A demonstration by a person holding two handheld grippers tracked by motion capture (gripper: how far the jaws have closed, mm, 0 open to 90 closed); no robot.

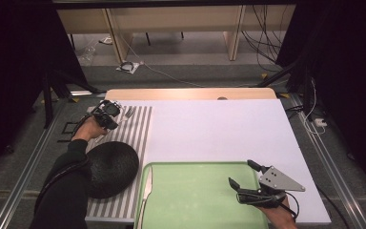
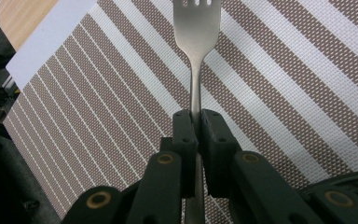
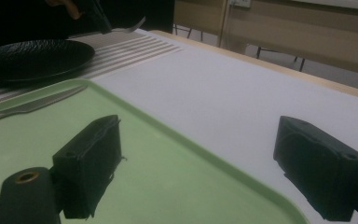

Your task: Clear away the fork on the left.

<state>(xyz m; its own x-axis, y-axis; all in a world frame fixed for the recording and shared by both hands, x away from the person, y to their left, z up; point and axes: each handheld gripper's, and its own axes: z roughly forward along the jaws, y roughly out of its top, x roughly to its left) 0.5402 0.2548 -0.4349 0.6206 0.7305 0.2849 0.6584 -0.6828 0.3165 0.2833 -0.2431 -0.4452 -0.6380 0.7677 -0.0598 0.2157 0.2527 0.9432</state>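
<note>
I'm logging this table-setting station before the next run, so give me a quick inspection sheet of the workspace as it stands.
Surface: white board on a wooden table; striped placemat at its left.
Job's things: fork clamped by its handle, held over the placemat; black plate on the placemat; knife along the left edge of the green tray.
Clutter: nothing seen on the board.
Grippers: left gripper shut on the fork; right gripper open, over the tray's right side, holding nothing.
Cables: one trails from each gripper; loose cables on the floor beyond the table.
Surroundings: wooden furniture behind, dark curtains at both sides.
</note>
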